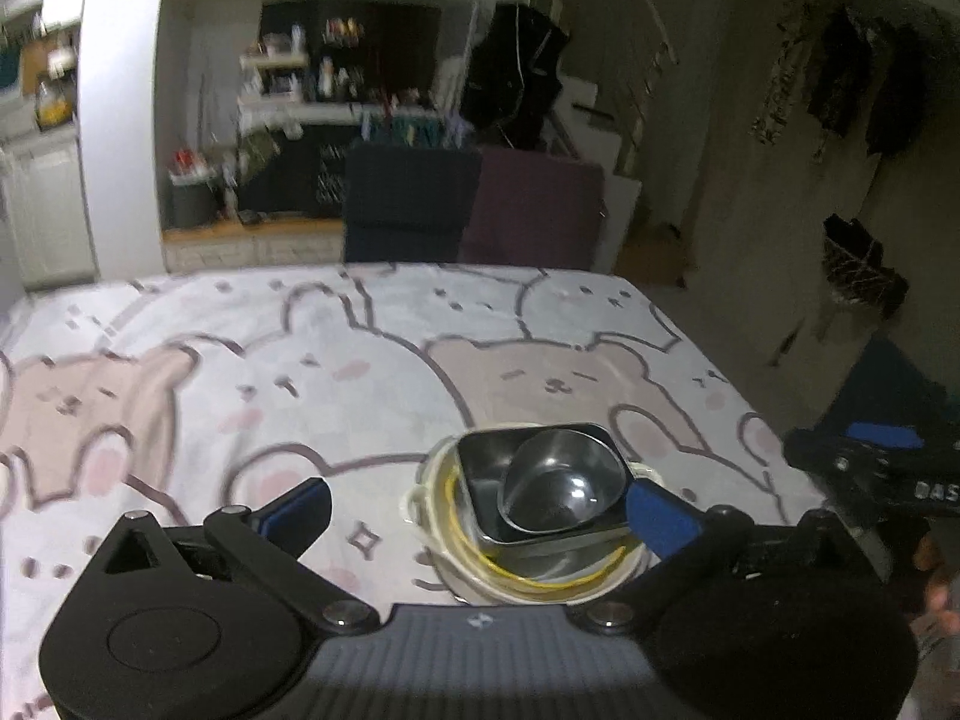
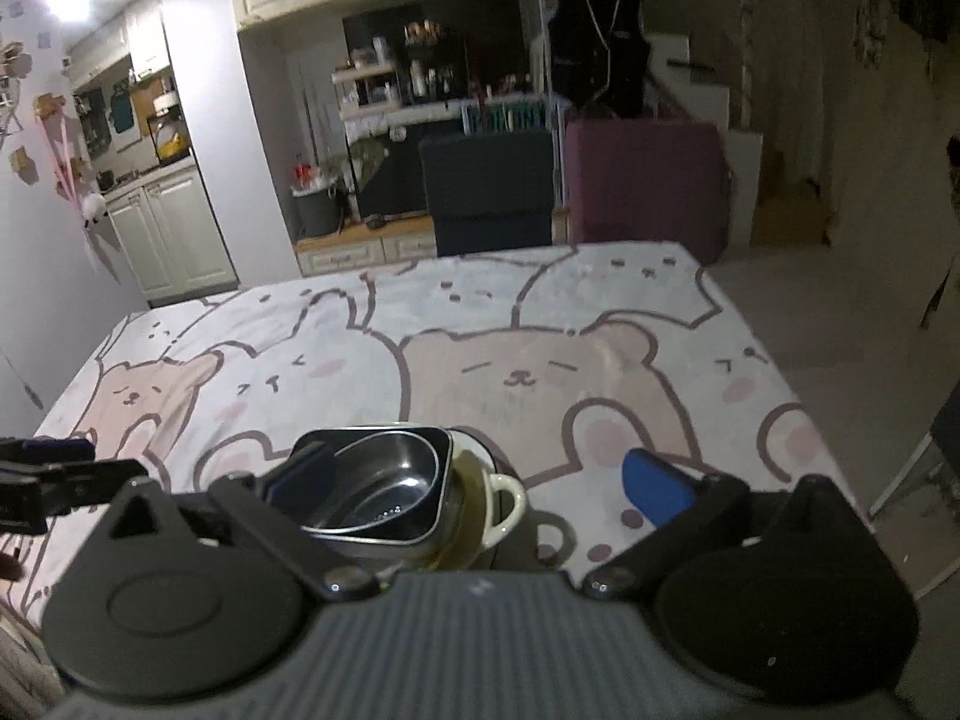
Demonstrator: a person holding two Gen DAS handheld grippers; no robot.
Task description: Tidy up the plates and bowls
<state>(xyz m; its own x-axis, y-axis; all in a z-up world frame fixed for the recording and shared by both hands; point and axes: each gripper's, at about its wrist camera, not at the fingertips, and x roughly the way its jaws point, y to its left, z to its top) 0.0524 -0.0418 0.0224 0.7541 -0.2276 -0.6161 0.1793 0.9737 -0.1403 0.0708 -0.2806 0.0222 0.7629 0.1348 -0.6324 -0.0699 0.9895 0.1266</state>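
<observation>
Bowls (image 1: 540,498) stacked near tablecloth (image 1: 300,372) edge — grippers seemingly open.

shiny metal bowl (image 1: 561,489) in glossy metal tray (image 1: 480,468), glazed cream dish (image 1: 420,504), matt printed cloth (image 1: 300,360)

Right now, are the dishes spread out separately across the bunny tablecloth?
No, they sit nested in one stack: a round metal bowl inside a square metal dish, inside a cream bowl.
</observation>
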